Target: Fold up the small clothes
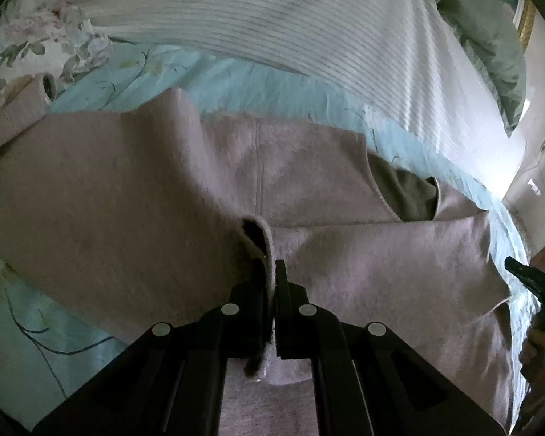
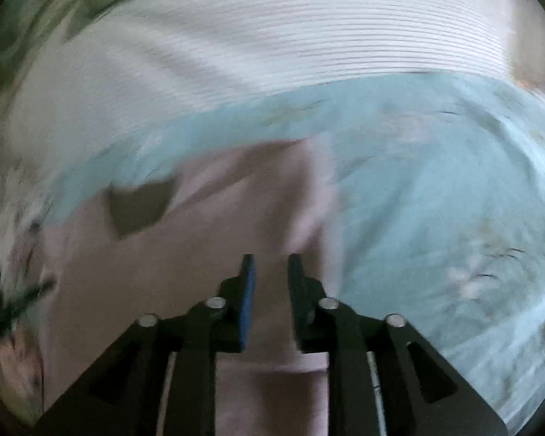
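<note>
A pink garment lies spread on the bed, its dark grey neck opening toward the right. My left gripper is shut on a raised fold of the pink cloth, which stands up between the fingers. In the right wrist view, which is blurred, my right gripper stands open just above the pink garment near its right edge. Nothing is pinched between its fingers. The neck opening shows to its left. The right gripper's black finger and the hand holding it show at the left view's right edge.
The garment rests on a light blue floral sheet. A white ribbed blanket lies across the far side. A green pillow sits at the far right, and a floral pillow at the far left.
</note>
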A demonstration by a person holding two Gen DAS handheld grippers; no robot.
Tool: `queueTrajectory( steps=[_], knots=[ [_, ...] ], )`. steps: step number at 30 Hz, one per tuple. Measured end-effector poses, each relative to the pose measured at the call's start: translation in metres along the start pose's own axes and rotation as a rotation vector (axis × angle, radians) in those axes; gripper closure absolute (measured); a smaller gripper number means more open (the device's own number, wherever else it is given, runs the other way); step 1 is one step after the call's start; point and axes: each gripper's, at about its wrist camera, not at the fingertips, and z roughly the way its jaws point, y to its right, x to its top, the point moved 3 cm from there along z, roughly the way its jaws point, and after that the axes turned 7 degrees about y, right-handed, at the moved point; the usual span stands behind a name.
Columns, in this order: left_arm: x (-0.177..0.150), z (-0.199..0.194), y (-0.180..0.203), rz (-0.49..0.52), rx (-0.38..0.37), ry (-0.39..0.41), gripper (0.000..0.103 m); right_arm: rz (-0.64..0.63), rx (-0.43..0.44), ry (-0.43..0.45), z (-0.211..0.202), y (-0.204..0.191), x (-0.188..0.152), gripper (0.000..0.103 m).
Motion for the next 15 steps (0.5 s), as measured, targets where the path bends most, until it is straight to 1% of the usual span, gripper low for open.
queueTrajectory(
  steps=[1, 2, 3, 4, 5, 7, 8, 9, 10, 11, 12, 13, 14, 15],
  knots=[
    [-0.001, 0.001, 0.000, -0.001, 0.005, -0.005, 0.100, -0.035, 0.002, -0.041, 0.008, -0.009, -0.007, 0.058],
    [-0.001, 0.002, -0.002, -0.003, 0.012, -0.007, 0.100, -0.051, -0.018, -0.077, 0.017, -0.009, -0.015, 0.054],
    [-0.002, 0.001, -0.005, -0.007, 0.033, -0.007, 0.099, -0.048, -0.076, -0.117, 0.027, -0.001, -0.023, 0.055],
    [-0.001, 0.000, -0.007, -0.011, 0.054, -0.009, 0.097, -0.022, -0.069, -0.110, 0.027, 0.004, -0.024, 0.055],
    [-0.002, -0.003, -0.014, -0.021, 0.076, -0.008, 0.094, 0.021, -0.053, -0.083, 0.020, 0.009, -0.023, 0.055],
    [-0.002, -0.011, -0.027, -0.037, 0.108, 0.007, 0.090, 0.043, -0.089, -0.058, 0.006, 0.011, -0.022, 0.054],
    [-0.001, -0.017, -0.036, -0.047, 0.125, 0.018, 0.087, 0.048, -0.068, -0.042, -0.002, 0.008, -0.022, 0.051],
    [0.000, -0.021, -0.043, -0.056, 0.146, 0.026, 0.088, 0.057, -0.022, -0.026, -0.012, 0.002, -0.023, 0.047],
    [0.001, -0.027, -0.053, -0.070, 0.176, 0.036, 0.087, 0.068, 0.033, -0.018, -0.022, -0.005, -0.026, 0.039],
    [0.003, -0.031, -0.063, -0.088, 0.196, 0.045, 0.079, 0.073, 0.075, -0.016, -0.028, -0.013, -0.029, 0.032],
    [0.006, -0.037, -0.073, -0.112, 0.213, 0.057, 0.061, 0.071, 0.125, -0.016, -0.037, -0.024, -0.034, 0.030],
    [0.010, -0.044, -0.084, -0.139, 0.237, 0.073, 0.053, 0.067, 0.153, -0.017, -0.043, -0.030, -0.038, 0.028],
    [0.014, -0.051, -0.095, -0.160, 0.274, 0.095, 0.040, 0.061, 0.180, -0.021, -0.046, -0.037, -0.042, 0.027],
    [0.018, -0.056, -0.104, -0.169, 0.305, 0.112, 0.037, 0.056, 0.208, -0.031, -0.049, -0.047, -0.049, 0.027]
  ],
)
